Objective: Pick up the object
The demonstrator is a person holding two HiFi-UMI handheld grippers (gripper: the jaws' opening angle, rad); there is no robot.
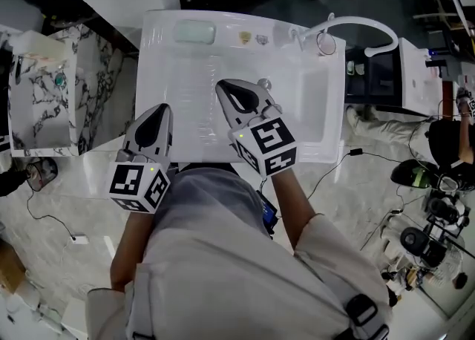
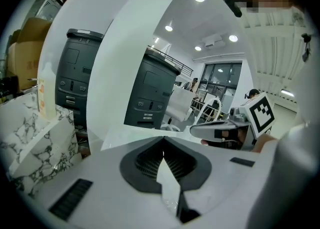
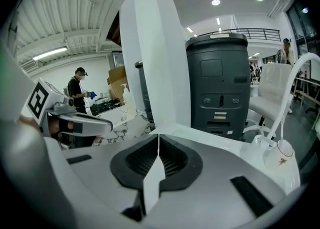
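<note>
Left tool (image 2: 163, 145): jaws pressed together, nothing held between them. Right tool (image 2: 202, 131) shows at mid-right, its marker cube (image 2: 261, 113) turned towards the camera. Two dark grey cabinets (image 2: 75, 73) stand beyond, with a marble-patterned box (image 2: 35, 133) at left.

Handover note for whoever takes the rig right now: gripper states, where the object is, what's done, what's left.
Left hand-held gripper: jaws together, empty, over the front left edge of the white sink unit.
Right hand-held gripper: jaws together, empty, over the drainboard beside the basin.
Likely target: the pale green bar on the back ledge, untouched. The task does not say which object is meant.
Done: nothing picked up.
Left: open one gripper, reach to the ledge, close on the bar, lift.
</note>
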